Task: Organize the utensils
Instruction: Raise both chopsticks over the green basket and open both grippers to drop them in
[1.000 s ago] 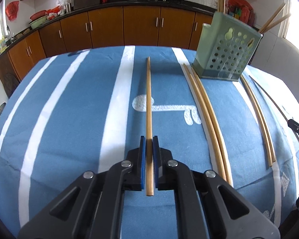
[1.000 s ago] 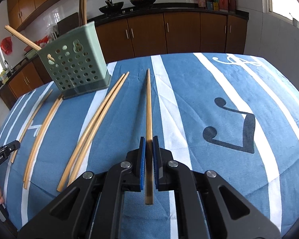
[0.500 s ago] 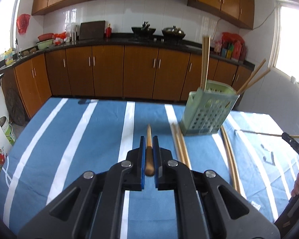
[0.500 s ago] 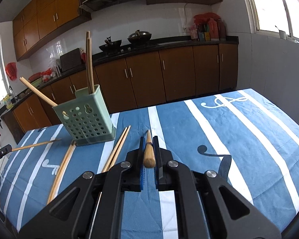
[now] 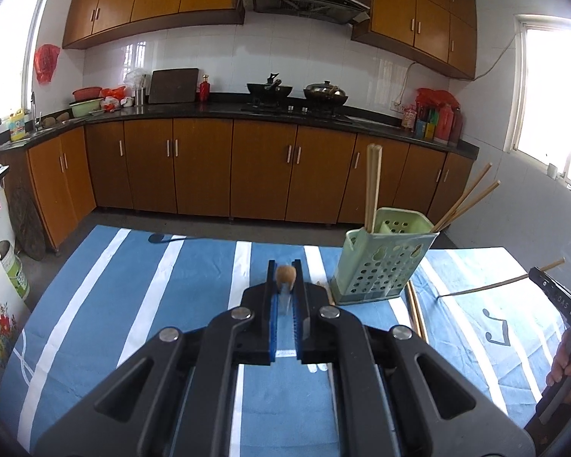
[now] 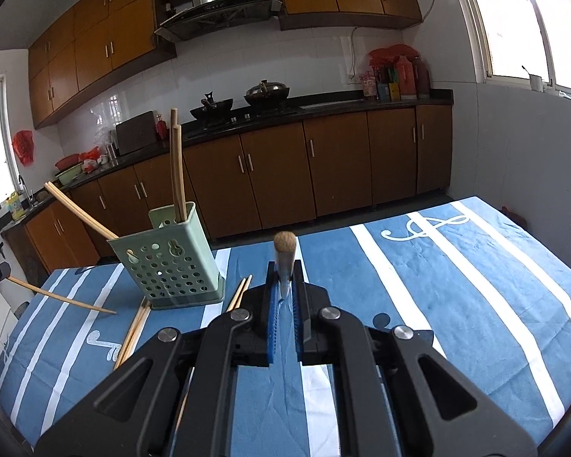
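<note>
- Between the left gripper pads: one chopstick, clamped, seen end-on, pointing straight ahead.
- Ahead-right of it: green holder on the blue cloth, several sticks already inside; loose pair lies beside its base.
- Far right, the other tool carries its own stick.
- Right wrist view: right gripper clamped on a second chopstick, tip up ahead.
- Holder sits ahead-left; loose sticks lie near it.
- Handling guess: light, stiff, smooth wood, so it pivots in the pads easily. Gripping near the thick end should be steadier.
</note>
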`<state>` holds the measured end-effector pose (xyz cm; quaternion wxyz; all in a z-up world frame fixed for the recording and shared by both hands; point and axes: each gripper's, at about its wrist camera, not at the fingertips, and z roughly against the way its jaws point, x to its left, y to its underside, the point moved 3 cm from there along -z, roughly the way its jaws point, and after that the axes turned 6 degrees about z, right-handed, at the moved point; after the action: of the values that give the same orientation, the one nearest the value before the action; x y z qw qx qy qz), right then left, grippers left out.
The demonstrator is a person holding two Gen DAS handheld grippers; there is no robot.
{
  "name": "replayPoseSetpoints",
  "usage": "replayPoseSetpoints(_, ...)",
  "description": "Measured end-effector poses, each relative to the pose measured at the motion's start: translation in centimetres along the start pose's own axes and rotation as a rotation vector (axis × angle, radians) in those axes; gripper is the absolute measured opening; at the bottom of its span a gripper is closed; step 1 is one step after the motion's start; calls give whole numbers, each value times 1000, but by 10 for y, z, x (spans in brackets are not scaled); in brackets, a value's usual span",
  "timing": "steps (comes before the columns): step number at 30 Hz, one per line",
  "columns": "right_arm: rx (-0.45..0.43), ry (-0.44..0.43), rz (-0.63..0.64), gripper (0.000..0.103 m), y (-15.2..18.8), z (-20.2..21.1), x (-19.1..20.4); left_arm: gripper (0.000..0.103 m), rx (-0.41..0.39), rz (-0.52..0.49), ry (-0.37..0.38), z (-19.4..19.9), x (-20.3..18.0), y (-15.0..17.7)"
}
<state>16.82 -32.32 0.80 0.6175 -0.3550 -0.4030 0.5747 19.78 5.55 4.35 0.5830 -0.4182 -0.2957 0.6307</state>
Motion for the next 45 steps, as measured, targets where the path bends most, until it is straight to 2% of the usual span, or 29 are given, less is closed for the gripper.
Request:
replayPoseSetpoints(4,-44,-30,1,8,-24,12,7,7,-35,-32,33,11,-11,-18)
replayPoseSetpoints(8,-99,-96,-1,8,-50,29,18,7,-74,-47,81,25,-28,-40)
replayPoseSetpoints(17,-275,-209,29,8,-109,51,62,7,-187,-43,154,35,-78,-94)
replayPoseSetpoints(22,-370,-193,32,8,-133,34,80,7,-300,-12,136,25,-104,-134)
replayPoseSetpoints(27,-357,-174,6,8,-138,-1,83,7,-370,32,101,-1,-112,-149)
replayPoseSetpoints(31,-316,-171,-8,8,-132,-29,83,7,-337,82,103,-33,-108,-147)
replayPoseSetpoints(37,-253,-172,21,8,-116,-55,91,8,-258,76,107,-68,-102,-131)
replayPoseSetpoints(42,-195,-176,19,8,-103,-61,92,8,-170,52,111,-85,-104,-113)
replayPoseSetpoints(45,-187,-168,30,9,-102,-56,90,14,-152,40,99,-84,-102,-108)
